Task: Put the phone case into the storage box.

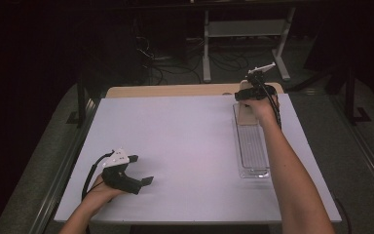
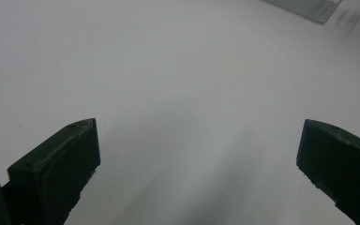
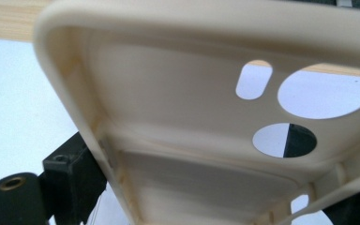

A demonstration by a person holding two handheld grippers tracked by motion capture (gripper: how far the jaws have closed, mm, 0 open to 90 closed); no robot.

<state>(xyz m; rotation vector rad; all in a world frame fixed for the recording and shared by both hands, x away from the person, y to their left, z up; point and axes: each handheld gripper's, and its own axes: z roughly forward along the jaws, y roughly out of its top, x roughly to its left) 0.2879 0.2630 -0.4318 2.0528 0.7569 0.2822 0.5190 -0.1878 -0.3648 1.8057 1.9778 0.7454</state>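
Note:
A cream phone case (image 3: 168, 108) with round and oval camera cut-outs is held at its lower end between the jaws of my right gripper (image 3: 211, 197), which is shut on it. From the high view, the case (image 1: 247, 116) hangs tilted over the far end of a clear plastic tray (image 1: 253, 156), under the right gripper (image 1: 254, 93). My left gripper (image 1: 142, 169) rests low at the near left of the white table top (image 1: 185, 141). It stands open with nothing between its jaws, also in the left gripper view (image 2: 197, 154).
The long clear tray lies along the table's right side; its corner (image 2: 309, 7) shows in the left gripper view. A wooden strip (image 1: 175, 90) runs along the far edge. Beyond it are a metal stand (image 1: 246, 29) and cables on a dark floor.

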